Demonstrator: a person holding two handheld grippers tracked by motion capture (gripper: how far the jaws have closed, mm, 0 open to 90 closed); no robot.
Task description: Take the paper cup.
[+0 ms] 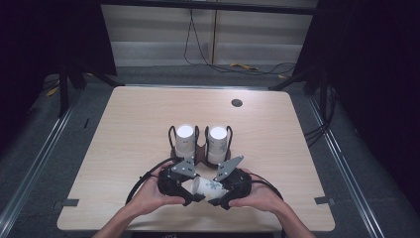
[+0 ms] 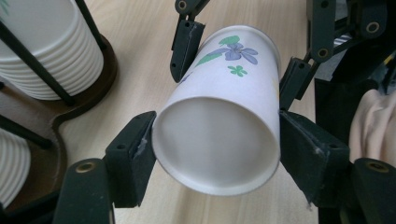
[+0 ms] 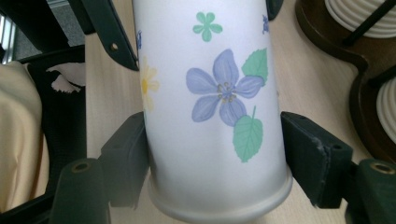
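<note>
- a white paper cup [image 1: 210, 189] printed with a violet flower, green leaves and a yellow daisy lies on its side, clamped between the left gripper [image 1: 190, 193] and the right gripper [image 1: 220, 198], each closed on one end.
- its open mouth faces the left gripper's camera.
- just beyond the jaws, two cup stacks [image 1: 185, 138] fill a dark wire holder [image 1: 199, 152].
- the cup's bottom is hidden.
- a pale wood table [image 1: 133, 124] stands amid dark curtains.

Both cup stacks [image 2: 44, 44] get chopped off by the left edge in the left gripper view, so no counting them. The flowered cup [image 3: 215, 107] loses its far end past the top edge in the right gripper view (the daisy's half hidden too).
</note>
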